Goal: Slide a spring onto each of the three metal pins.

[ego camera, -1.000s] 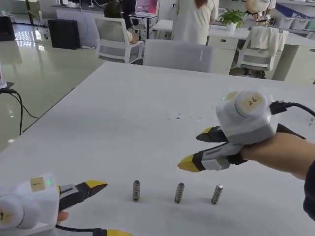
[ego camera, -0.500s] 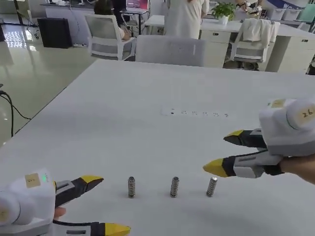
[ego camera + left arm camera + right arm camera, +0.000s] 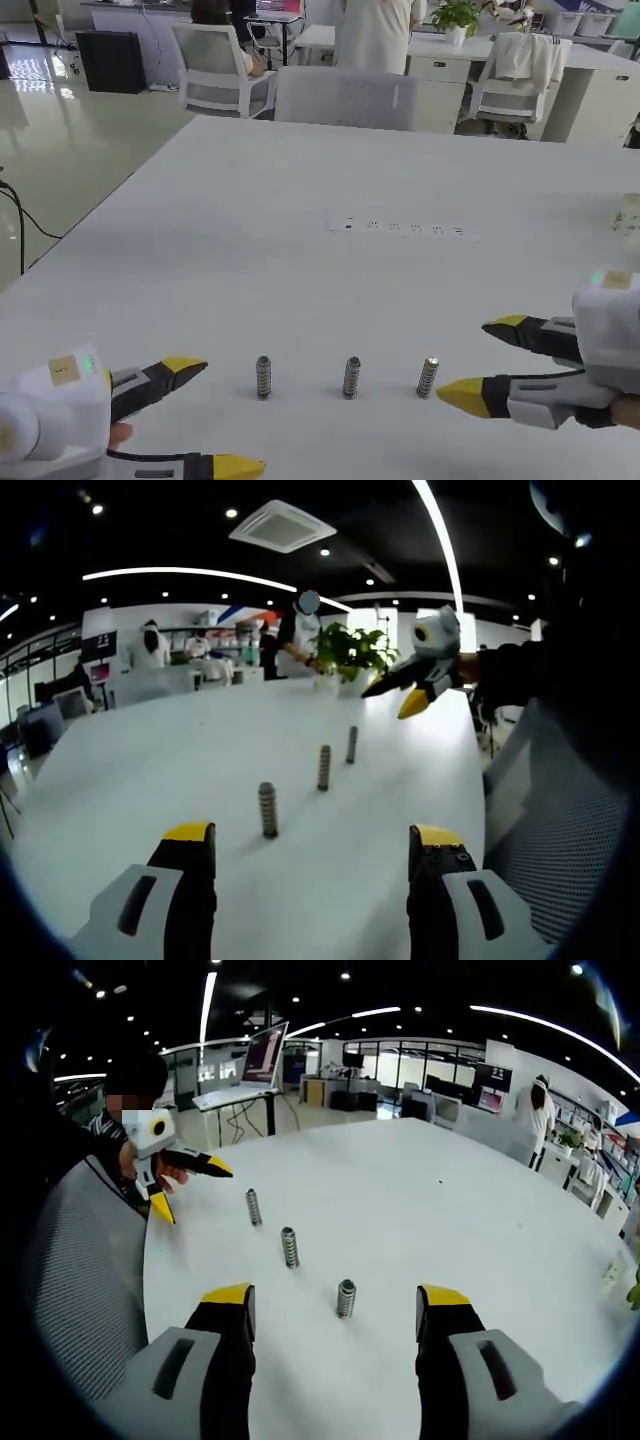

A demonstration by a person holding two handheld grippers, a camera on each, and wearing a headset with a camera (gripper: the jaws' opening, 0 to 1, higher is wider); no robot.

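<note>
Three small grey coil springs [image 3: 351,377] are already sitting on their metal pins [image 3: 428,365] along the white worktop [image 3: 300,250], and the right claw [image 3: 473,358] is pulling back, open and empty like the left claw [image 3: 222,416], so it's looking done.

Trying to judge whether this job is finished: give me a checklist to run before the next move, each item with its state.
1. Left tongs open, holding nothing: ok.
2. Right tongs open, holding nothing: ok.
3. Left spring, middle spring and right spring standing in a row on the table: ok.
4. Each spring threaded and seated fully down: cannot tell.
5. Both tongs apart from every spring: ok.
</note>
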